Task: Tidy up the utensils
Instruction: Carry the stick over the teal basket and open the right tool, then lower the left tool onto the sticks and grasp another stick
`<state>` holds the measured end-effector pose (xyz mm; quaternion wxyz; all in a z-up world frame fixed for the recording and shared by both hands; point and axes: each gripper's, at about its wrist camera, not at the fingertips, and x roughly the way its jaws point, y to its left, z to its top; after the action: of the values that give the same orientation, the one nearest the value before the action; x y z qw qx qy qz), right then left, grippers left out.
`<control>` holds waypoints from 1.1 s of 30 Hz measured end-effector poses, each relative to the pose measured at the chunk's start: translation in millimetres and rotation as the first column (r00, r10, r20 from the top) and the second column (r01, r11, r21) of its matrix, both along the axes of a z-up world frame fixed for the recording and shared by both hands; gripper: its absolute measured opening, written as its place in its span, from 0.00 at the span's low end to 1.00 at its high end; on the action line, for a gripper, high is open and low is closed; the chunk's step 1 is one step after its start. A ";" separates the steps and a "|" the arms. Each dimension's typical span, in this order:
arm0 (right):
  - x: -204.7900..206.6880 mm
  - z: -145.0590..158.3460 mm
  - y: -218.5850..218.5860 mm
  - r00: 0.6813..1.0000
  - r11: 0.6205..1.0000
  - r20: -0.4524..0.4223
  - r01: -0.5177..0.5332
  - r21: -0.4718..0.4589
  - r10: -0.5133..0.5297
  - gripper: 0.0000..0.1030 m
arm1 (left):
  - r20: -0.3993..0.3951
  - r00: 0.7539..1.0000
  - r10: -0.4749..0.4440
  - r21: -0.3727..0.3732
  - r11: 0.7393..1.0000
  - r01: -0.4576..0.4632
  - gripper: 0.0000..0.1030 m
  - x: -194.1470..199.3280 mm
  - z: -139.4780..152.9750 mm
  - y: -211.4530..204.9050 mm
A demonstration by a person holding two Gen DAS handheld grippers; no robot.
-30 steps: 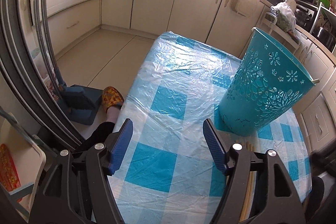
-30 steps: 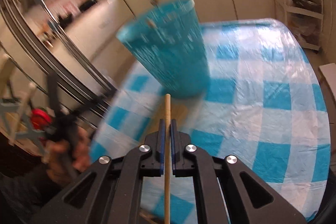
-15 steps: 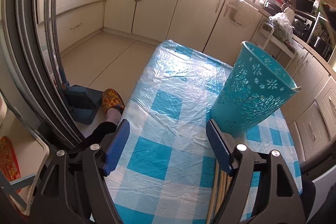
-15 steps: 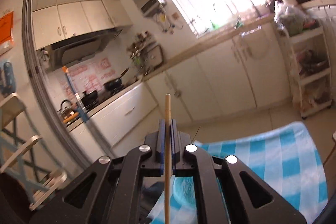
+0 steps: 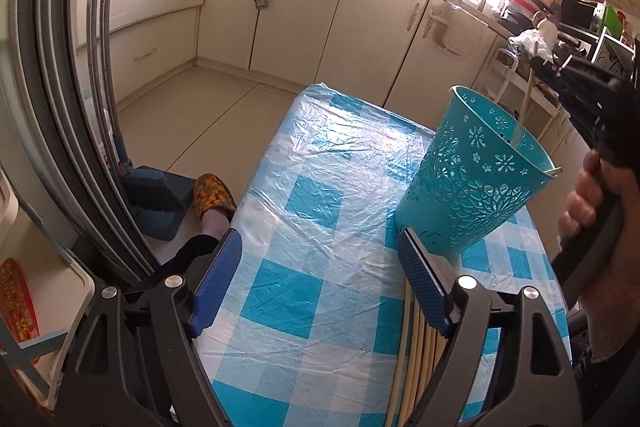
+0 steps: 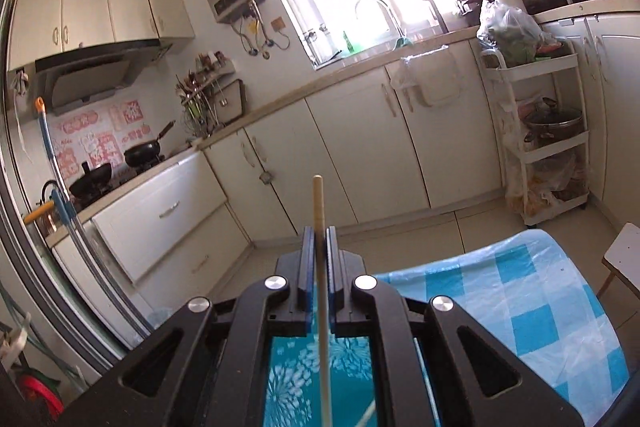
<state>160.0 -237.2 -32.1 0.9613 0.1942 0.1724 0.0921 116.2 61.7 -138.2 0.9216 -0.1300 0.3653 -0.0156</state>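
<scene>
A teal perforated holder (image 5: 476,179) stands tilted on the blue checked tablecloth (image 5: 320,203). My right gripper (image 6: 319,239) is shut on a pale wooden chopstick (image 6: 318,203), held upright above the holder (image 6: 320,379). In the left wrist view the right gripper (image 5: 538,65) is above the holder's rim and the chopstick (image 5: 524,107) reaches down into it. Another chopstick end (image 5: 554,170) rests at the rim. My left gripper (image 5: 318,275) is open and empty over the cloth. Several loose chopsticks (image 5: 420,359) lie under its right finger.
Cream kitchen cabinets (image 5: 372,23) run along the far wall. A white rack with pots (image 6: 548,131) stands at the right. A slippered foot (image 5: 212,195) and a blue dustpan (image 5: 156,195) are on the floor left of the table. A metal door frame (image 5: 56,67) rises at left.
My right gripper swung from pointing down at the table to upright, bringing the chopstick over the holder and its lower end into it. My left gripper drew back slightly, showing the loose chopsticks.
</scene>
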 end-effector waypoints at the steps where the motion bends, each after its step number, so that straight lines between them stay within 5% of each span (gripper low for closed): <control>1: -3.8 0.4 0.2 1.000 1.000 -0.003 -0.004 -0.009 0.004 0.07 | -0.001 1.000 -0.001 0.001 1.000 0.001 0.74 -0.4 0.0 -0.5; 12: -111.6 23.7 -1.7 0.998 0.996 0.059 -0.034 -0.086 0.039 0.26 | 0.007 1.000 -0.004 0.007 1.000 0.004 0.75 -10.6 7.4 -0.5; 16: -135.4 -22.6 7.3 0.990 0.990 -0.132 -0.069 -0.124 0.052 0.26 | 0.002 1.000 -0.007 0.012 1.000 0.007 0.76 -18.0 6.8 0.7; 19: -130.0 -78.8 15.1 0.935 0.990 -0.346 -0.113 -0.084 0.077 0.19 | -0.014 1.000 -0.015 0.015 1.000 0.015 0.76 -21.0 3.7 -0.6; 22: -116.8 -115.1 22.1 0.885 0.990 -0.456 -0.129 -0.056 0.089 0.16 | -0.021 0.999 -0.026 0.024 0.999 0.026 0.76 -25.3 2.6 -2.3; 26: -97.5 -136.4 30.1 0.855 0.990 -0.512 -0.129 -0.061 0.080 0.16 | -0.029 0.999 -0.038 0.042 0.998 0.040 0.78 -28.7 1.5 -3.4; 33: -84.3 -145.9 45.6 0.847 0.985 -0.530 -0.127 -0.117 0.046 0.16 | -0.064 0.997 -0.044 0.040 0.998 0.047 0.79 -26.6 -6.1 -2.9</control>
<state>75.8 -191.5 -178.0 0.8841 0.1323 0.4434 0.0657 89.6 58.8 -144.3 0.9115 -0.1028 0.3975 -0.0246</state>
